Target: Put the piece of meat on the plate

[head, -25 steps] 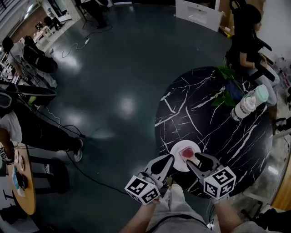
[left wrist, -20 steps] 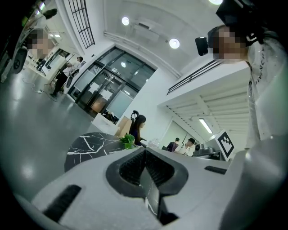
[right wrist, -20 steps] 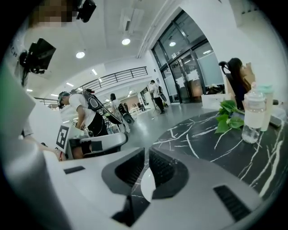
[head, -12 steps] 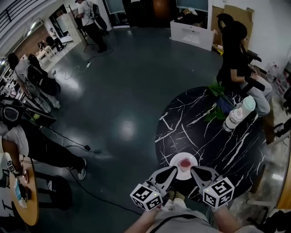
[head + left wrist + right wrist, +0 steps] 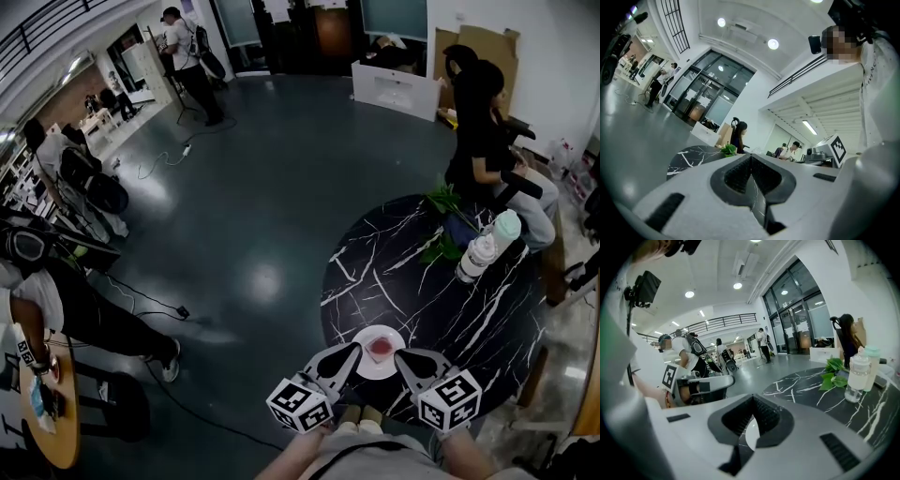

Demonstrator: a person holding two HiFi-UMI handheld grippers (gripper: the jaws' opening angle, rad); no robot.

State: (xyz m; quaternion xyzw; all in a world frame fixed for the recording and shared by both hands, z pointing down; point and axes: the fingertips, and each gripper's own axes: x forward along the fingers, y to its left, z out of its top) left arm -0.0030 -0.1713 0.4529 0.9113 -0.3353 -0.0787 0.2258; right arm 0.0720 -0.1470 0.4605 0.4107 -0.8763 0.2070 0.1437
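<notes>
A reddish piece of meat (image 5: 381,348) lies on a small white plate (image 5: 367,365) near the front edge of the black marble table (image 5: 469,300). My left gripper (image 5: 357,347) rests shut and empty at the plate's left rim. At the plate's right rim is my right gripper (image 5: 398,355), also shut and holding nothing. In the left gripper view the left gripper (image 5: 751,157) shows its ribbed pads meeting, with nothing between them. The right gripper (image 5: 753,398) is closed the same way in its own view, and a sliver of the plate (image 5: 751,433) shows below the pads.
Two pale bottles (image 5: 480,248) and a green plant (image 5: 441,202) stand at the table's far side, where a person (image 5: 487,131) sits. A round wooden table (image 5: 42,412) and a cable (image 5: 187,403) are on the floor to the left. More people stand farther off.
Both grippers have drawn back from over the plate toward the near table edge and risen. The meat stays on the plate. The head view has tilted up, showing more of the room.
</notes>
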